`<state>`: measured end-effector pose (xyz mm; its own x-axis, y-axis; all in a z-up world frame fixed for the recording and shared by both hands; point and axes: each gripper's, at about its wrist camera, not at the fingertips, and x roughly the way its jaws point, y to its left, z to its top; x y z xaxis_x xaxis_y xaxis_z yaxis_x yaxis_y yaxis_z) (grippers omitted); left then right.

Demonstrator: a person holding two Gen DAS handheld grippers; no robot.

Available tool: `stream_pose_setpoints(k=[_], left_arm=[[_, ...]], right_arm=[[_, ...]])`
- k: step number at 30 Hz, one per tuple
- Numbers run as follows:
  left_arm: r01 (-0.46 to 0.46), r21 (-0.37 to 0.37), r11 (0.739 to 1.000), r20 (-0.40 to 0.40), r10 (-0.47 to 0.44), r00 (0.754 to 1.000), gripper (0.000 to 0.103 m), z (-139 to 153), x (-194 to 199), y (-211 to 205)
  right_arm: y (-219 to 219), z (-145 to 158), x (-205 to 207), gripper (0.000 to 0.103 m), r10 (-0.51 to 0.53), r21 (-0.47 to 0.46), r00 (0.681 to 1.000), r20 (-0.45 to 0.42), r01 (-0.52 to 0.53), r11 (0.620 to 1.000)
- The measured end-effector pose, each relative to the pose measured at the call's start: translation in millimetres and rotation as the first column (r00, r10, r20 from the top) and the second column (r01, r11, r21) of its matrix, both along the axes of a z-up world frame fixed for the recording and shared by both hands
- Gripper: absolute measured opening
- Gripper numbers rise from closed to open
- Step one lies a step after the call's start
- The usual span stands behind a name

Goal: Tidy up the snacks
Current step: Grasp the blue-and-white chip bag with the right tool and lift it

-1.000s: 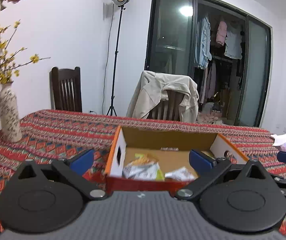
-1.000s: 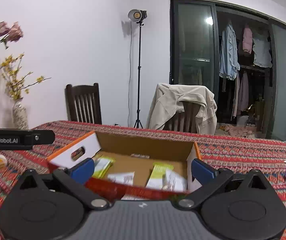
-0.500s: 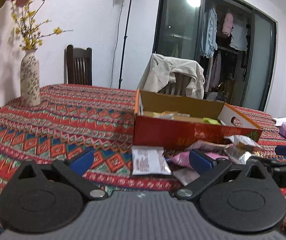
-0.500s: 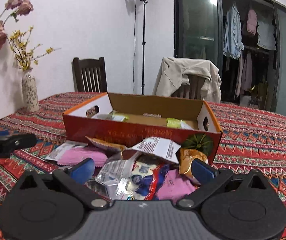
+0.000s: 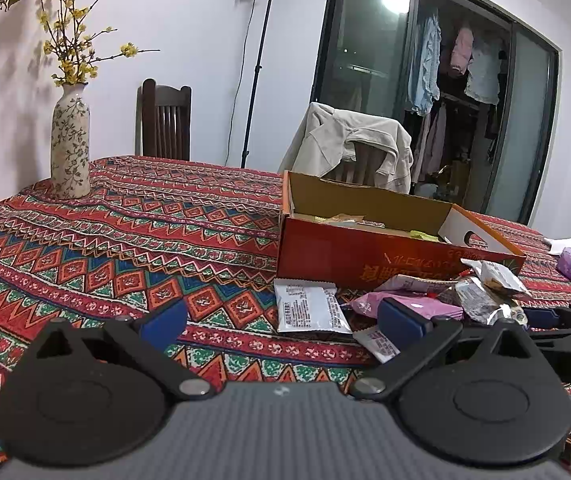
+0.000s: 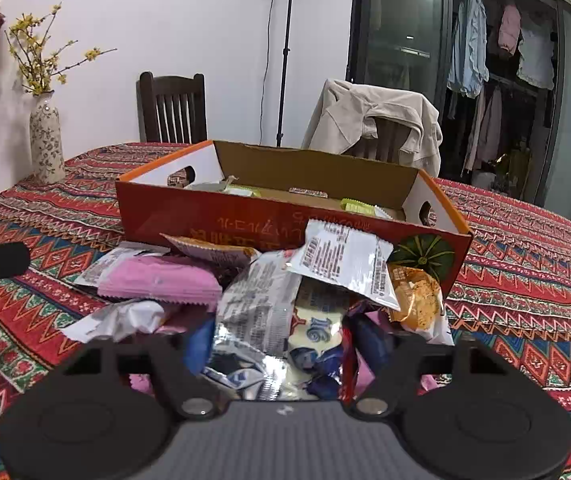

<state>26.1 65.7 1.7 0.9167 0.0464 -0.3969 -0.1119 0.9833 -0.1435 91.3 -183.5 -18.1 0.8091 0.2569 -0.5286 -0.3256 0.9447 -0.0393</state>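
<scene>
Roughly early on: a few packets already lie in the box at frame centre, but most snacks are heaped on the tabletop just before it. The right gripper is closing around a silver packet in the heap. Only the left view shows the left gripper, apart and empty, plus a white packet beside the box
</scene>
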Motion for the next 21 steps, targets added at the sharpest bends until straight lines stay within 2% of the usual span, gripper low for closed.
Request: stream_pose_setpoints(k=[3, 6, 12, 21], left_arm=[[-0.002, -0.001, 1.000, 0.002, 0.002, 1.000, 0.103, 0.8, -1.3, -1.0], [0.000, 0.000, 1.000, 0.000, 0.000, 1.000, 0.103, 1.4, -1.4, -3.1], [0.007, 0.004, 1.000, -0.003, -0.007, 1.000, 0.103, 3.0, -1.9, -9.2], [0.004, 0.016, 1.000, -0.009, -0.003, 1.000, 0.103, 5.0, -3.9, -14.5]], right_arm=[[-8.3, 6.3, -6.4, 0.064, 0.007, 0.044, 1.000, 0.005, -0.007, 0.999], [-23.9, 16.3, -14.1, 0.064, 0.026, 0.152, 1.000, 0.012, -0.028, 0.988], [-53.8, 35.6, -19.3, 0.064, 0.063, 0.354, 0.998, -0.002, -0.058, 0.934], [-67.3, 37.0, -24.4, 0.064, 0.079, 0.428, 0.997, 0.013, -0.077, 0.901]])
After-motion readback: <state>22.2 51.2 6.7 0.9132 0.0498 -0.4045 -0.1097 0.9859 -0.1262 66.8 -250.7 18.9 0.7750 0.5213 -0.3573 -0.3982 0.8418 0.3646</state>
